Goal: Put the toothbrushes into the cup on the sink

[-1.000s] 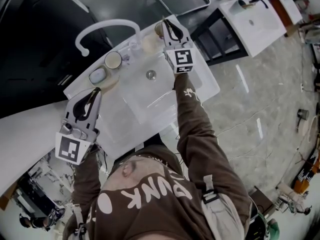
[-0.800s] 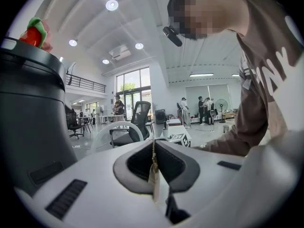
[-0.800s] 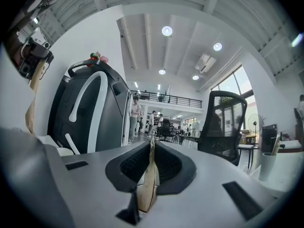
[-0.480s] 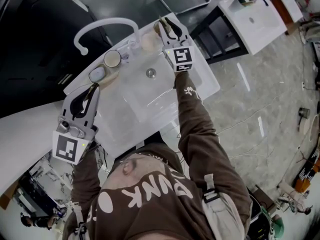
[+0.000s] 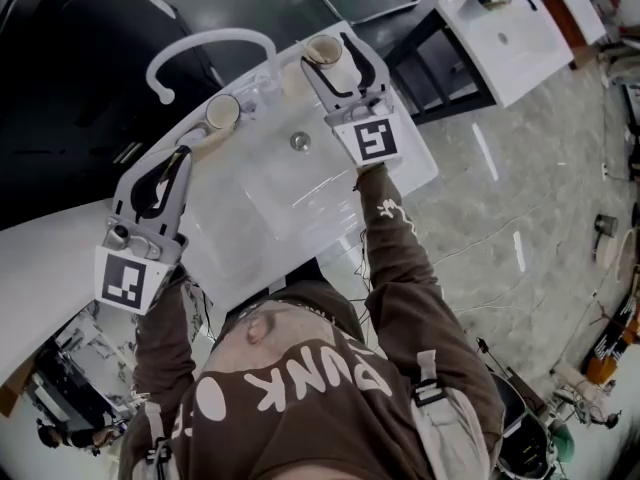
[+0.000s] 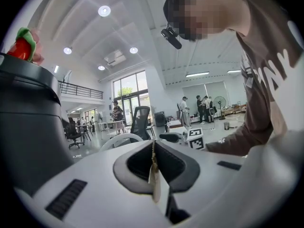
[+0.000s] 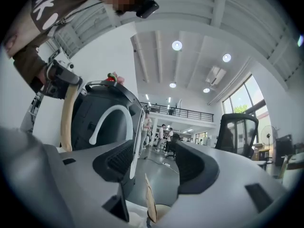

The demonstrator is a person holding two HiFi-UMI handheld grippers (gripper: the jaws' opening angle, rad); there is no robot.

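Right tongs [image 7: 154,163] opening, cup [image 5: 322,48] between them

place: big open lab-style hall | signs: white sink [image 5: 262,193] standing free on a polished floor [image 5: 520,218], second sink unit [image 5: 505,40] nearby | overhead: high ceiling, round lights [image 7: 176,45] — mezzanine railing [image 7: 185,113] | also: office chairs [image 7: 236,132], tall windows [image 6: 127,85]

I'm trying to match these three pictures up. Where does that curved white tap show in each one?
Head view: the tap arches across the upper left.
Left gripper view: only the top of its arc shows, low and just left of centre.
Right gripper view: its full hook stands left of centre.
Shared landmark: the person's brown top with white letters.
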